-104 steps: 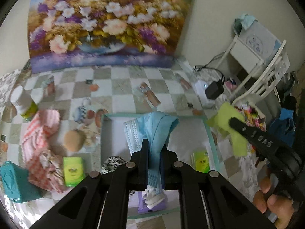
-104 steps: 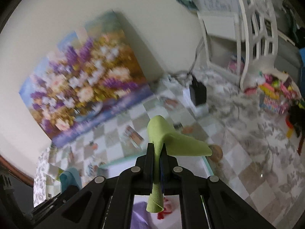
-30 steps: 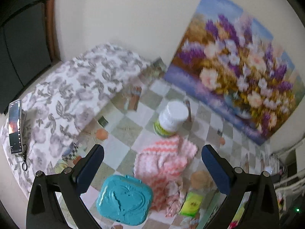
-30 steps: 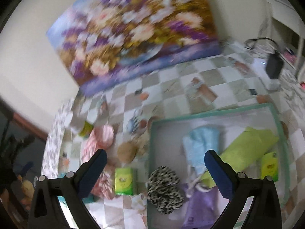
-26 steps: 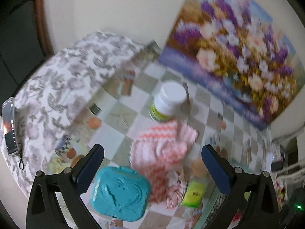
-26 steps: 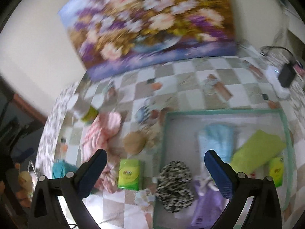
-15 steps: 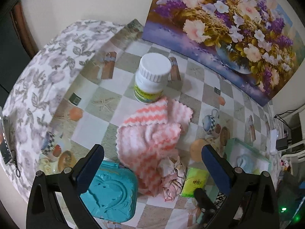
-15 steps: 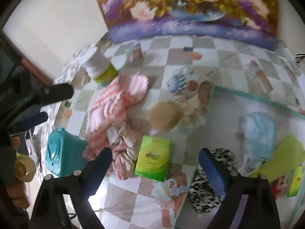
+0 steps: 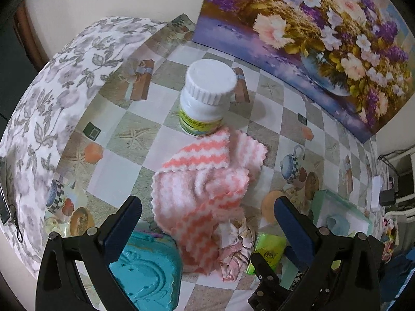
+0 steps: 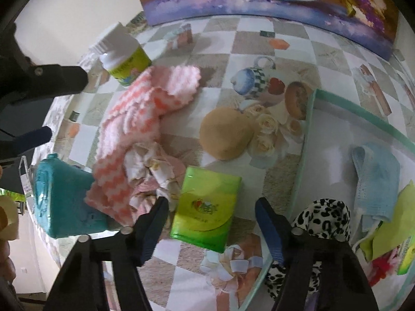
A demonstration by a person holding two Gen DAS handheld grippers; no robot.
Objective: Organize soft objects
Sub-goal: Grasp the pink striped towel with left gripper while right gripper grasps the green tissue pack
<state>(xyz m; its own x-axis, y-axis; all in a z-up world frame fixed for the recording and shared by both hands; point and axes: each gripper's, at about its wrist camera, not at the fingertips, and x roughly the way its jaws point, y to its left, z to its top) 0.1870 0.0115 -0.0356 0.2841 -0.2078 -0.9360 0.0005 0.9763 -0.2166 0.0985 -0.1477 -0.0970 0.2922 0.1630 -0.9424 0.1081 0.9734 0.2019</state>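
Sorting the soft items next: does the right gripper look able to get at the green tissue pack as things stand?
Probably yes. The right gripper is open with its fingers straddling the green tissue pack, which lies flat with its top uncovered; only the crumpled floral cloth crowds its left edge.

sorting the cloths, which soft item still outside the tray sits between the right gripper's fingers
The green tissue pack sits between the open right gripper fingers; the pink striped towel and crumpled floral cloth lie left of it.

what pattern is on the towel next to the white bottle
Pink-and-white zigzag stripes on the towel, clearest in the left wrist view.
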